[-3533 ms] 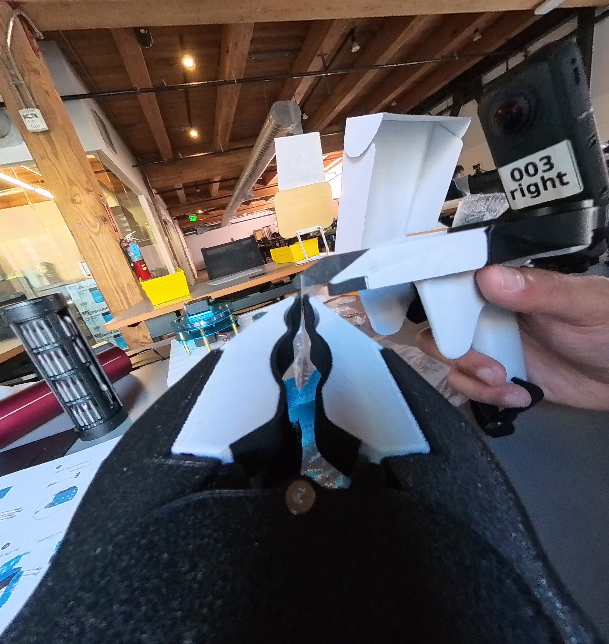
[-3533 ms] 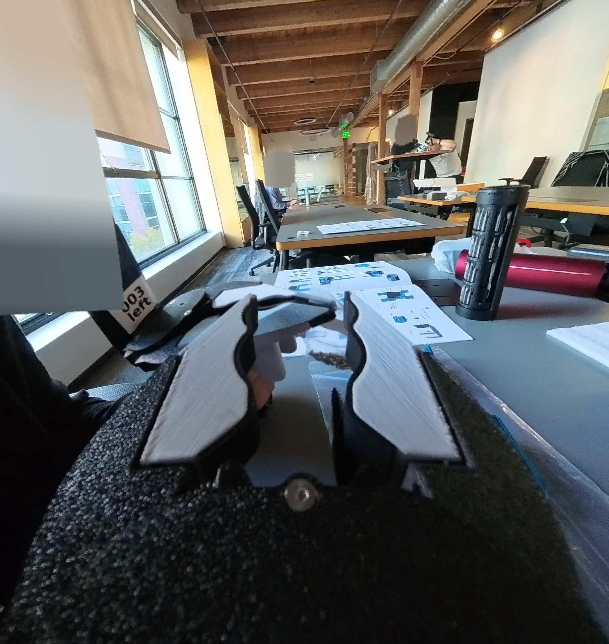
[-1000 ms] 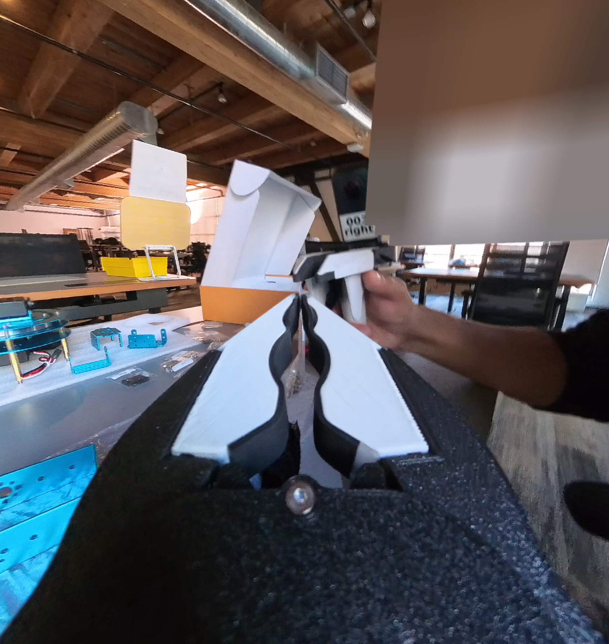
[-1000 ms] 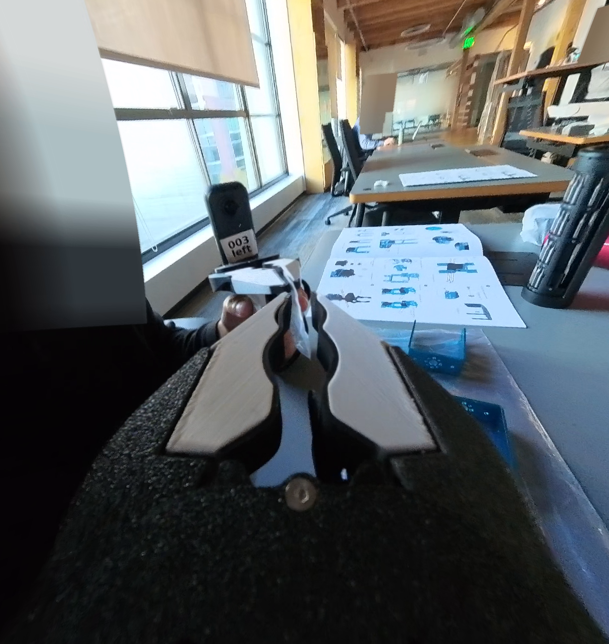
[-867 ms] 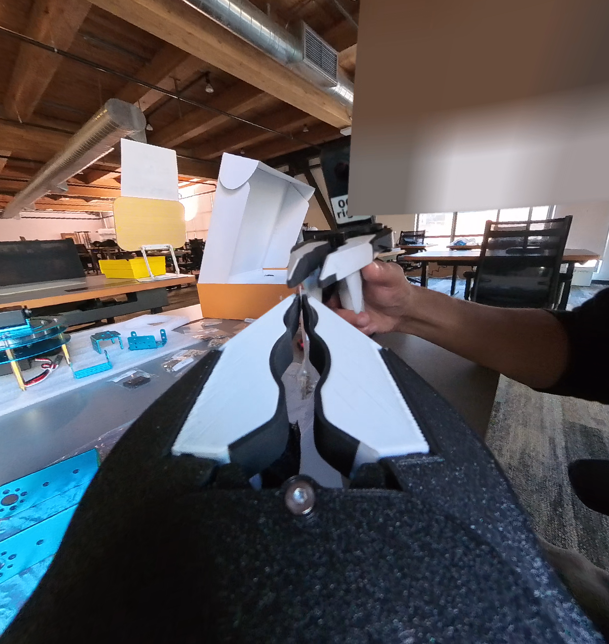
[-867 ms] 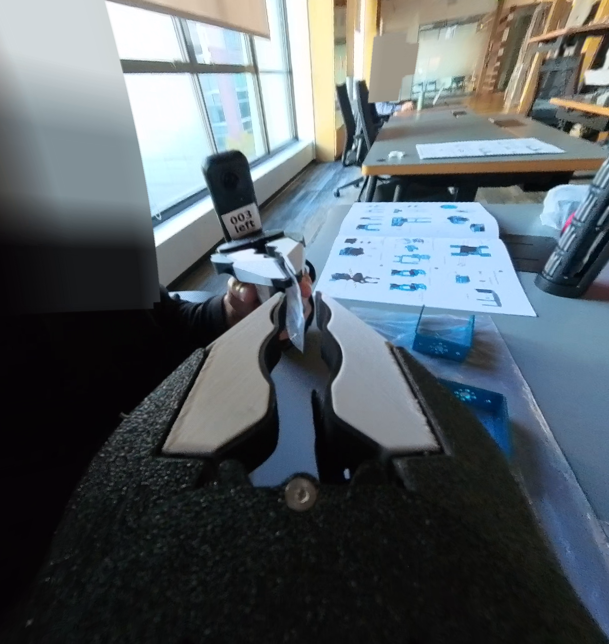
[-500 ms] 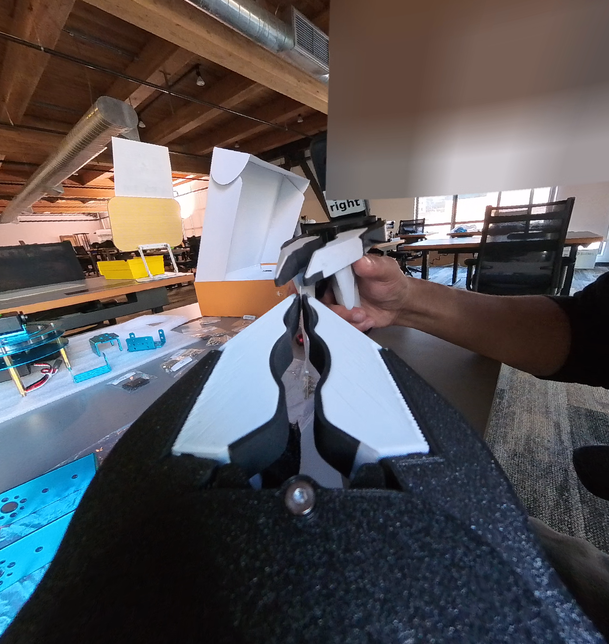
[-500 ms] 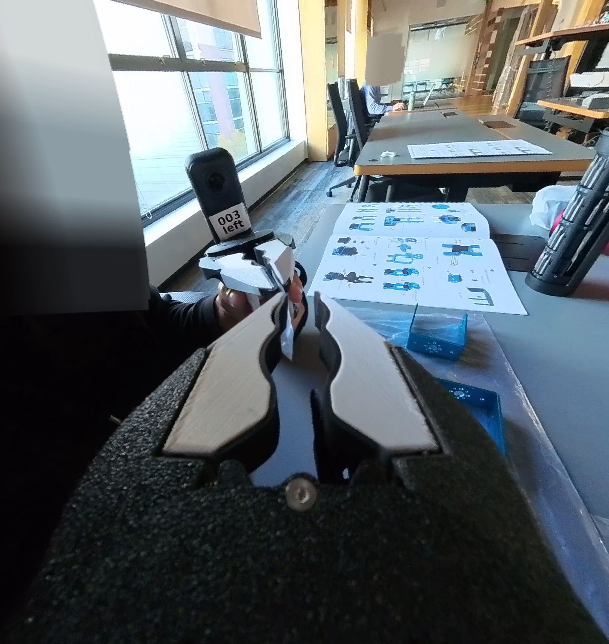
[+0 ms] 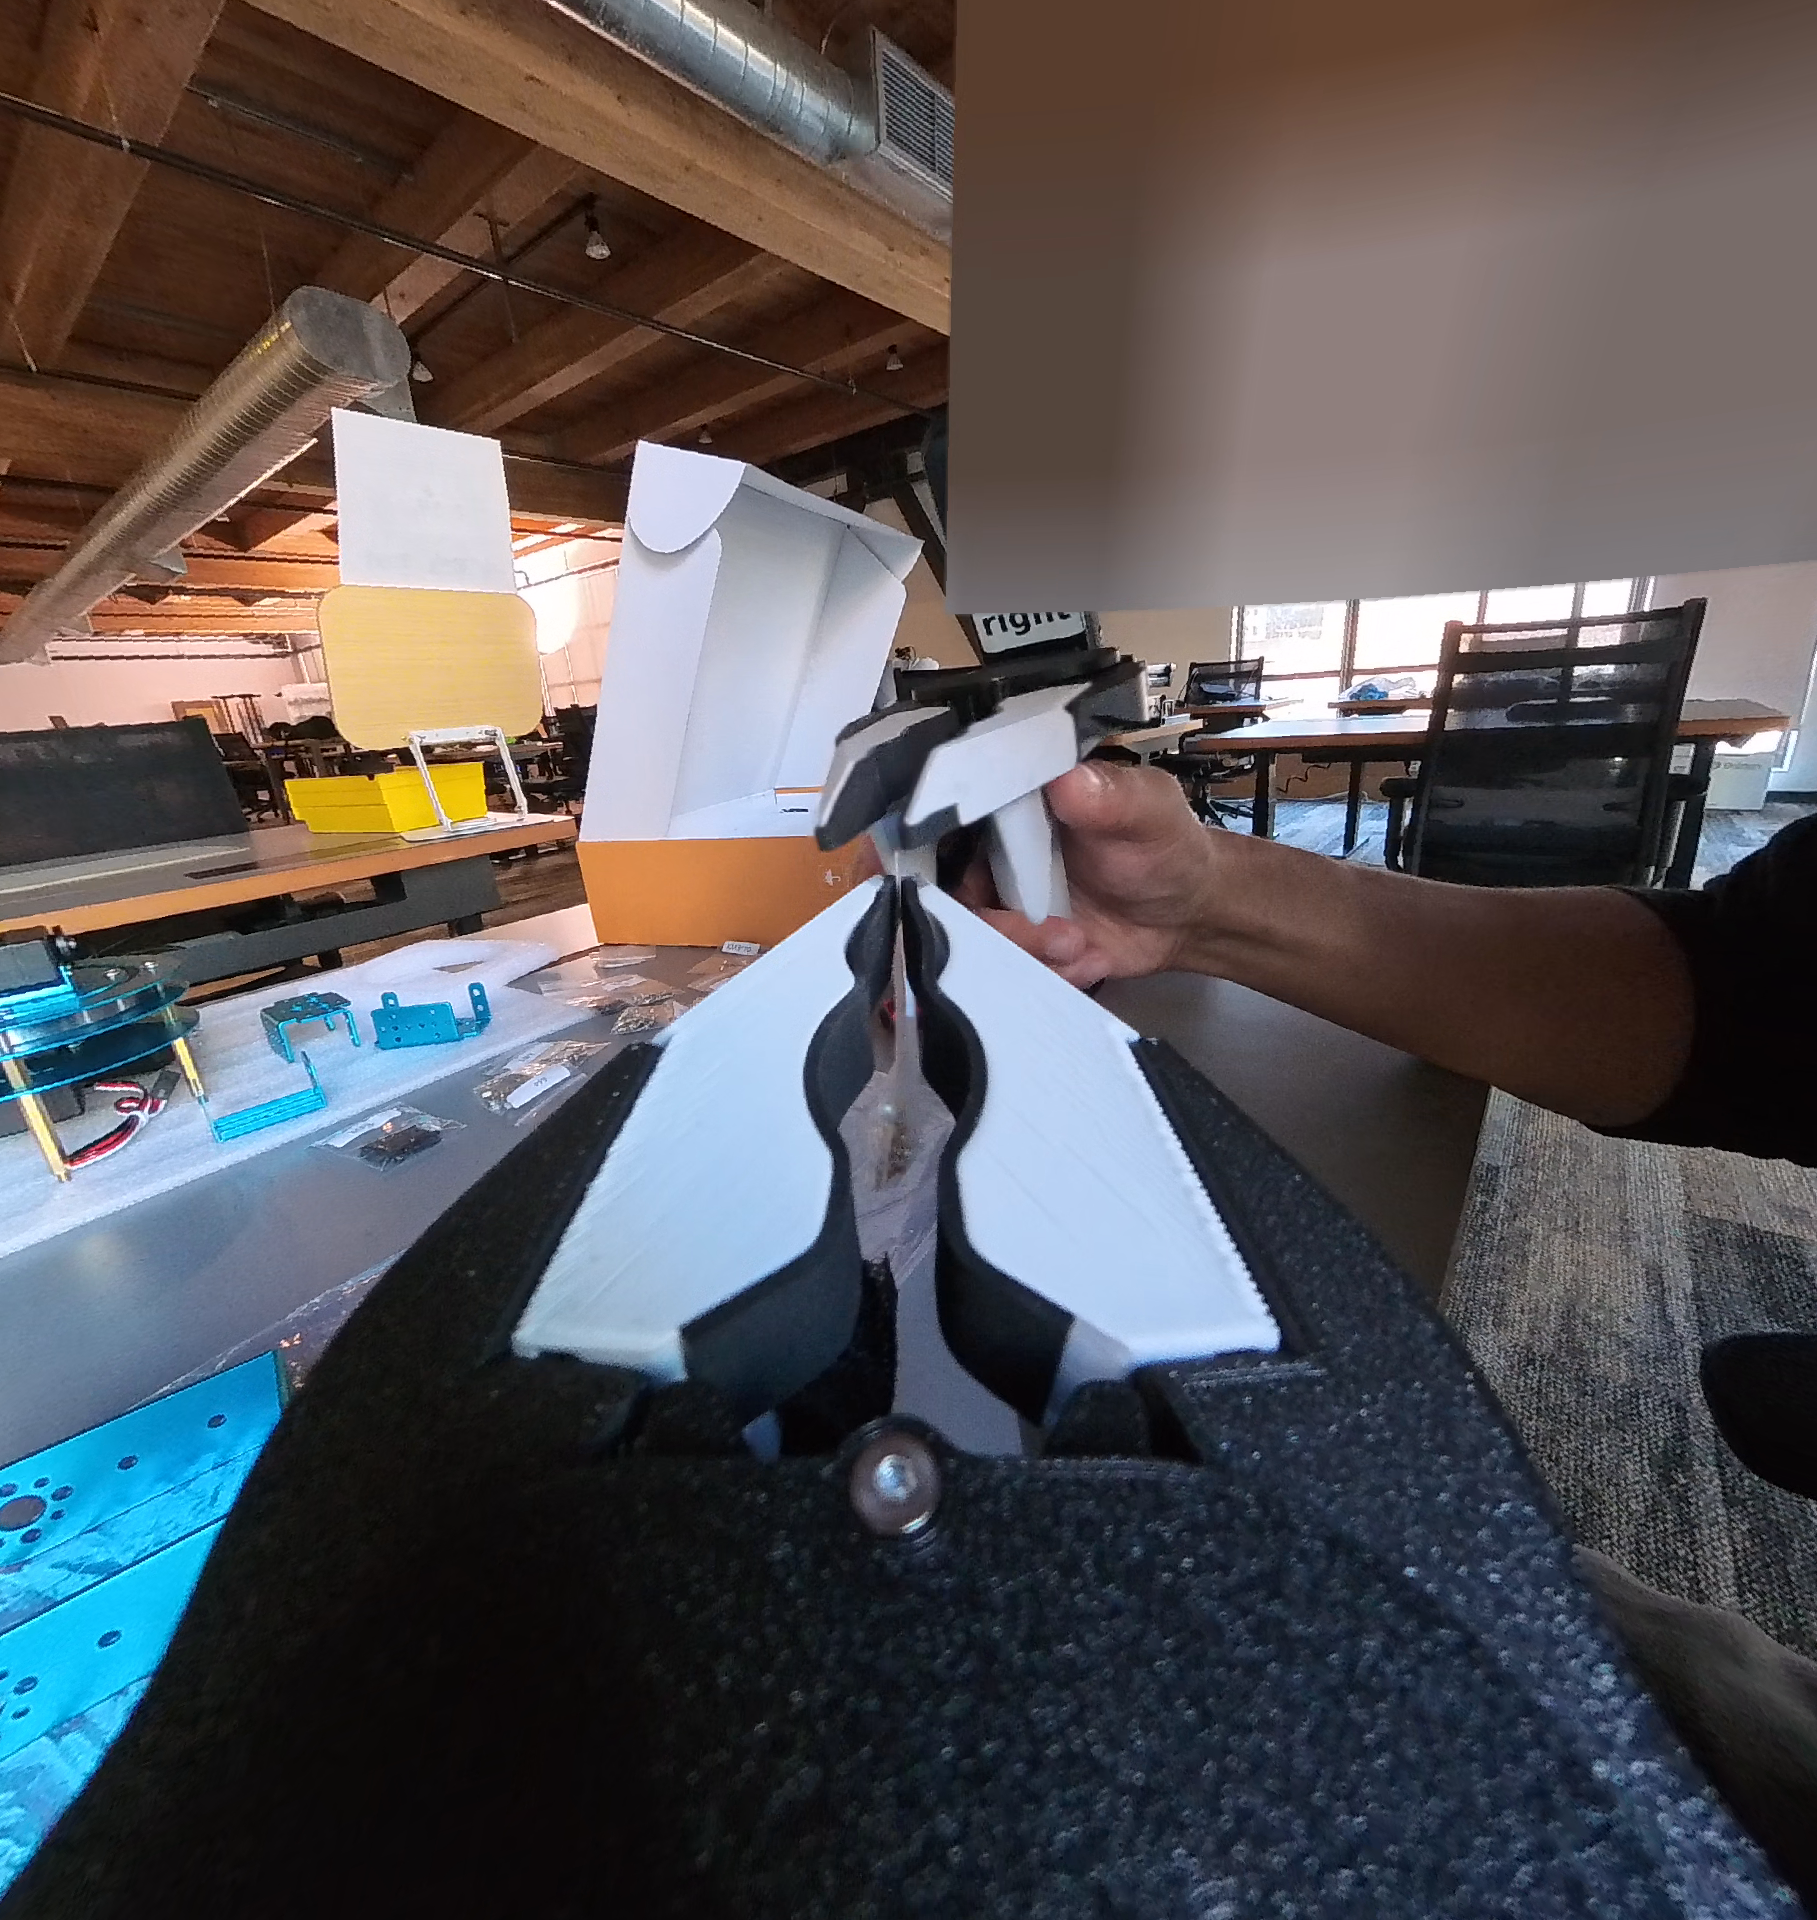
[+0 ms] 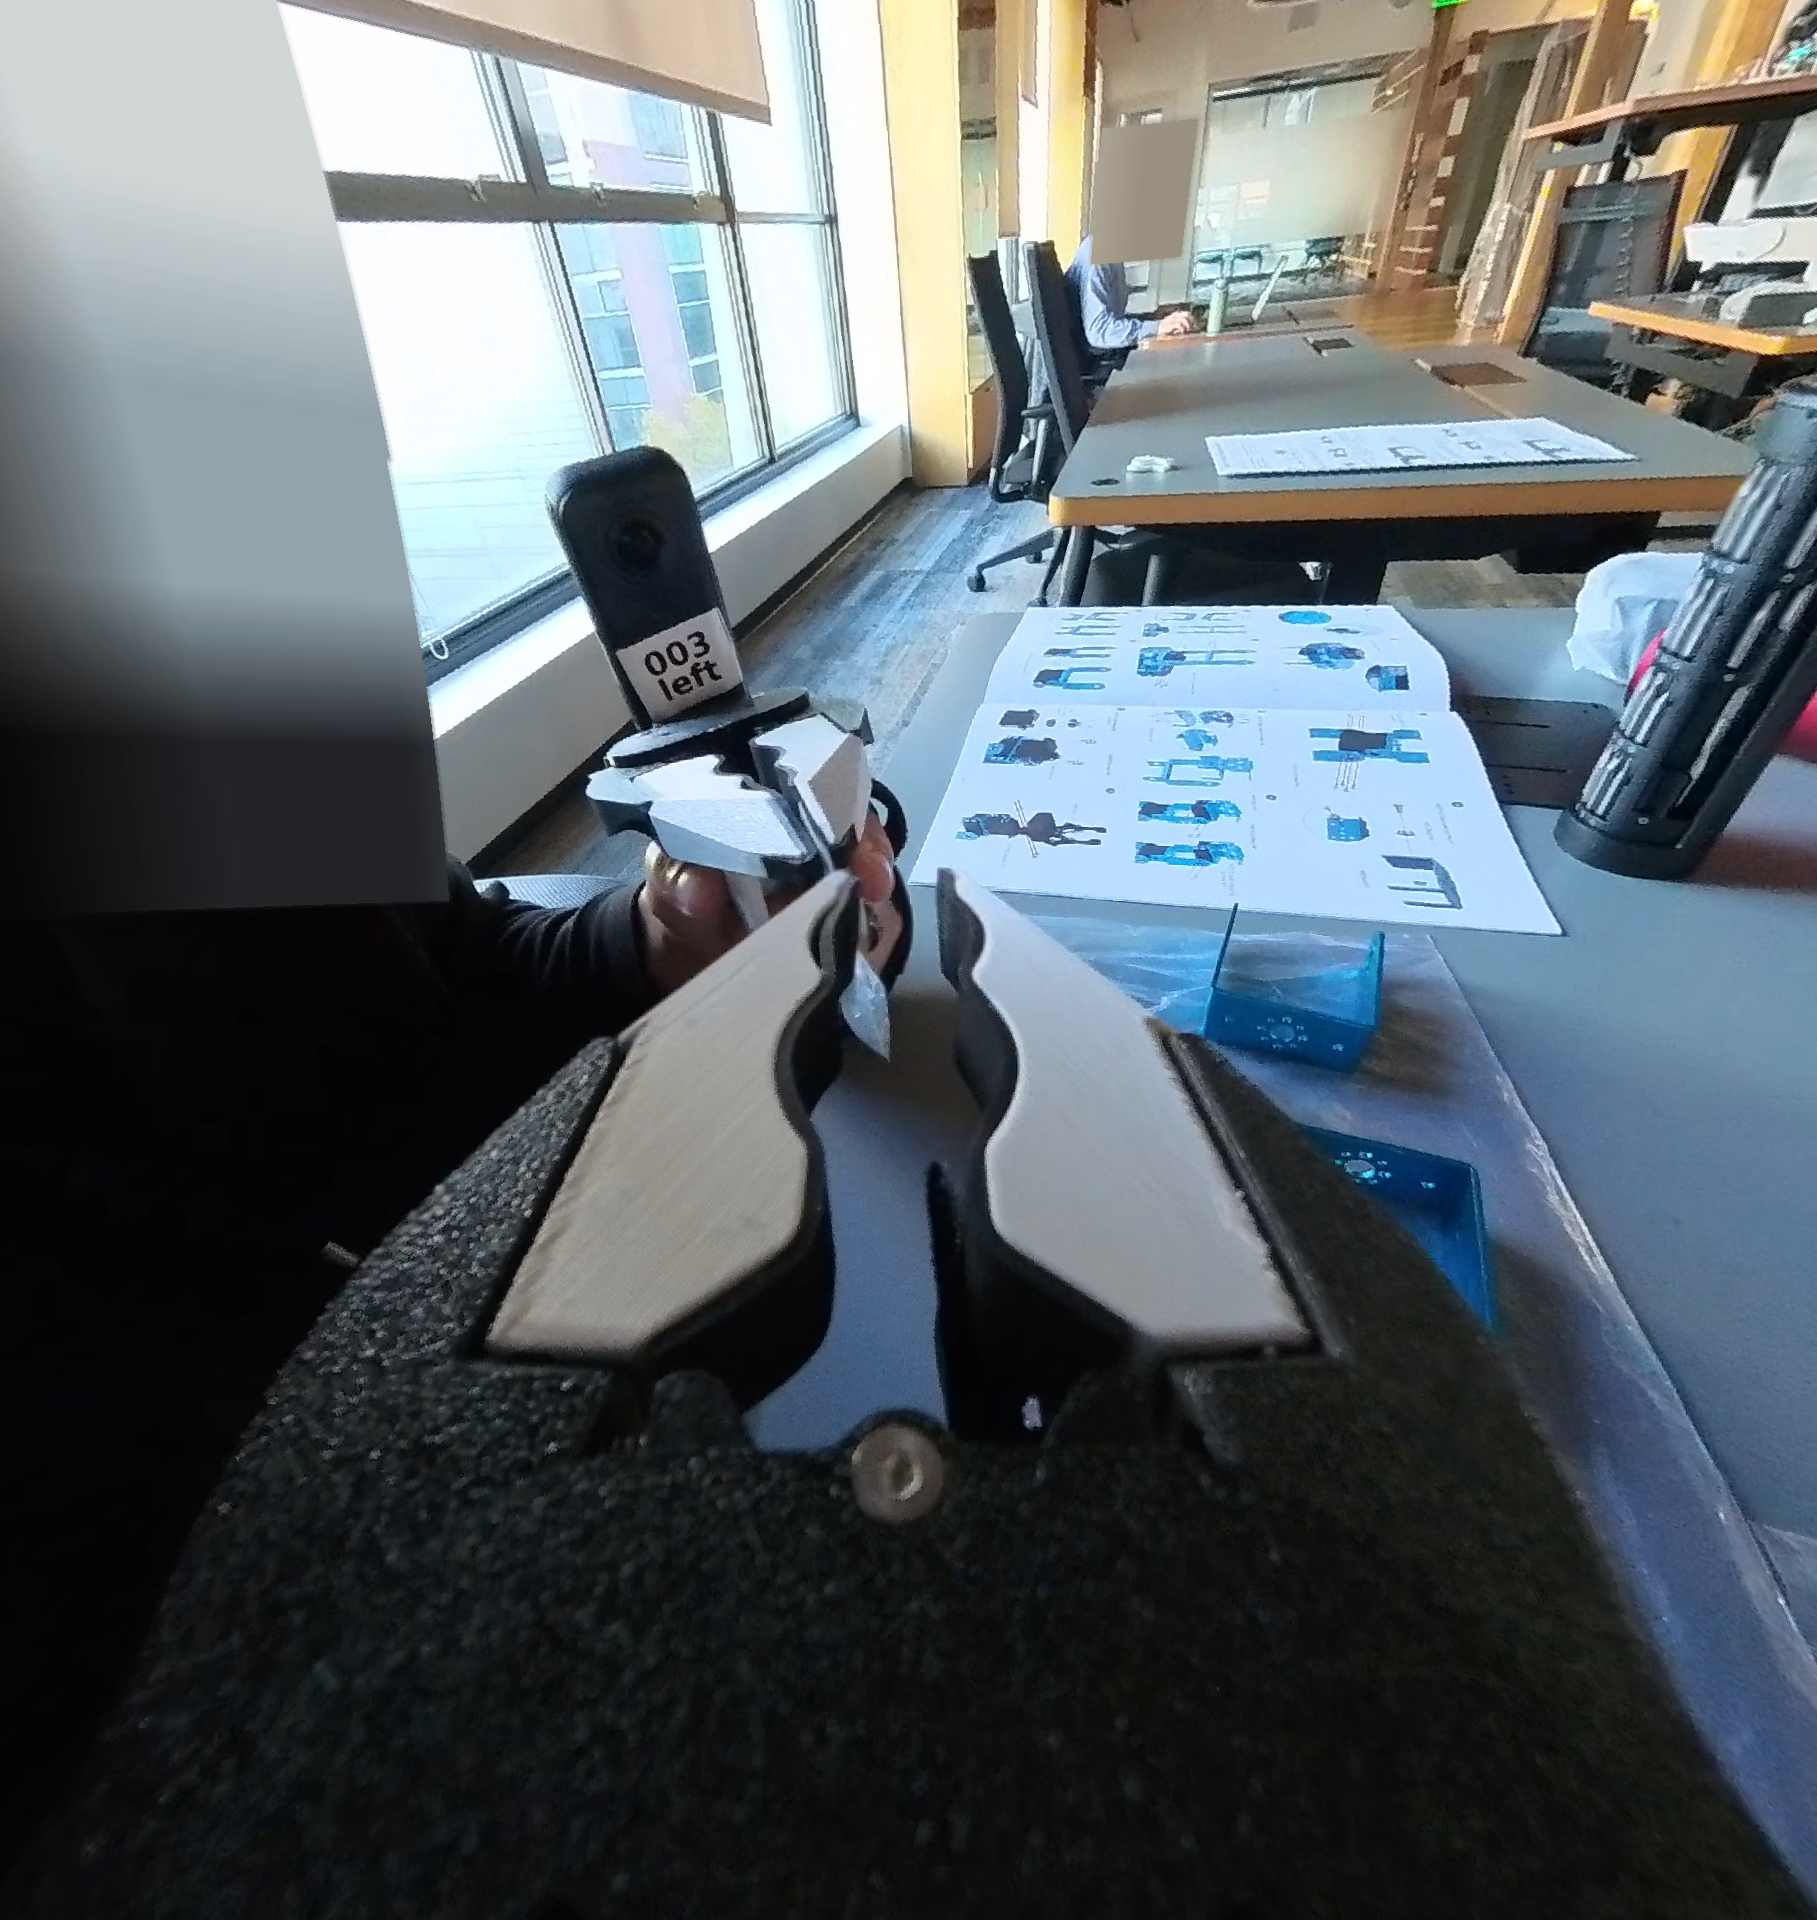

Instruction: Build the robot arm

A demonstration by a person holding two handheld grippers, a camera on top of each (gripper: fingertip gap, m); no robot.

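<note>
My left gripper point(image 9: 899, 894) is shut on a small clear plastic bag point(image 9: 891, 1101) with tiny metal parts in it, seen edge-on between the fingers. The bag's top edge reaches up to my right gripper point(image 9: 878, 831), which a hand holds just beyond the left fingertips. In the right wrist view my right gripper point(image 10: 893, 883) is open by a narrow gap. The bag point(image 10: 868, 1003) hangs from the left gripper point(image 10: 805, 847) and lies against the inner side of the right gripper's left finger. The other finger stands clear of it.
The grey table point(image 10: 1662, 1039) holds an open instruction booklet point(image 10: 1226, 769), blue metal brackets point(image 10: 1288, 1003), a black mesh cylinder point(image 10: 1714, 665), an open orange-and-white box point(image 9: 738, 727), white foam with blue parts point(image 9: 426, 1023), small part bags point(image 9: 530, 1075) and blue plates point(image 9: 52, 1558). A chair point(image 9: 1548, 748) stands at the right. My two grippers' fingertips are within a few centimetres of each other.
Since 3.5 s ago both grippers have swung round to face each other and the right gripper has narrowed. Over the last second the bag has stayed in the left gripper, and the right gripper has shifted slightly.
</note>
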